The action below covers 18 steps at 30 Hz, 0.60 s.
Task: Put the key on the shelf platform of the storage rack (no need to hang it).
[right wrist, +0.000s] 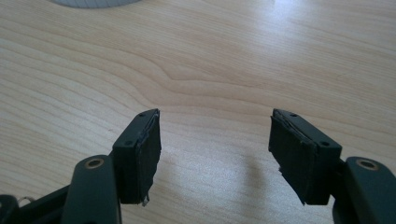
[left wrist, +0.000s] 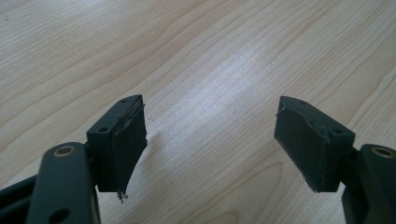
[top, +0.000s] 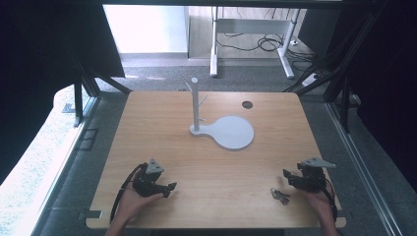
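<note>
The keys (top: pixel 280 195) lie on the table (top: pixel 211 167) near its front edge, just left of the right gripper (top: pixel 290 178) and apart from its tips. That gripper rests low in the person's right hand (top: pixel 319 199), pointing left across the table with its jaws wide apart and nothing between them. The left gripper (top: pixel 169 189), held in the left hand (top: pixel 130 201) near the front left, points right, jaws likewise spread over bare wood; the white stand (top: pixel 223 129) sits well beyond both.

table (top: pixel 162 137): wood | stand (top: pixel 223 129), keys (top: pixel 280 195), 2 grippers
</note>
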Available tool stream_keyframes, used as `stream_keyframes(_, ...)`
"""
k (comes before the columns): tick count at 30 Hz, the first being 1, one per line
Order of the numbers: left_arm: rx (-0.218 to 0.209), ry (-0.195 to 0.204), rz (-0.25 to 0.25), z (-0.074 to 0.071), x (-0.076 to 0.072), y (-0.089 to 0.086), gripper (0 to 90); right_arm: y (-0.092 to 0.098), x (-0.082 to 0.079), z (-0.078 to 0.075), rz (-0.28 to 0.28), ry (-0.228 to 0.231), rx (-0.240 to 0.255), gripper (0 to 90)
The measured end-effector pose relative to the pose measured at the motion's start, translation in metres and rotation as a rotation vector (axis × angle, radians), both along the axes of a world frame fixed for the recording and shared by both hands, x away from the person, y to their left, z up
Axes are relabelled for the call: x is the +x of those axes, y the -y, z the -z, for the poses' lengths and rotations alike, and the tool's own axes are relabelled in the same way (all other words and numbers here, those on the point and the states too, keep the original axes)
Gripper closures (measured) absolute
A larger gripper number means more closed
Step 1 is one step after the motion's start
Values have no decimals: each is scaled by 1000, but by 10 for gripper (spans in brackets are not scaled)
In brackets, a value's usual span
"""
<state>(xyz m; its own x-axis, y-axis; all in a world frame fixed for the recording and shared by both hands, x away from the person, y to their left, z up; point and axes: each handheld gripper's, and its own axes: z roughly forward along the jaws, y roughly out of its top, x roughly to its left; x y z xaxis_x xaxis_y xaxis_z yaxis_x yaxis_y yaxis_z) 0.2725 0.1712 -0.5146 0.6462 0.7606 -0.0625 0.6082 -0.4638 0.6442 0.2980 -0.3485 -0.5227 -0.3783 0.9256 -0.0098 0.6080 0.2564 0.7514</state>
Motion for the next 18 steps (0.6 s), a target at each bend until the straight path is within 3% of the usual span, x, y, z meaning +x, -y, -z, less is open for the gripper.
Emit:
stream_keyframes(7, 5, 1, 0, 0, 0, 1, 254, 0, -2, -5, -31, 2, 14, 387)
stream_keyframes(18, 4, 1, -5, 0, 0, 0, 254, -5, -1, 0, -50, -25, -13, 388)
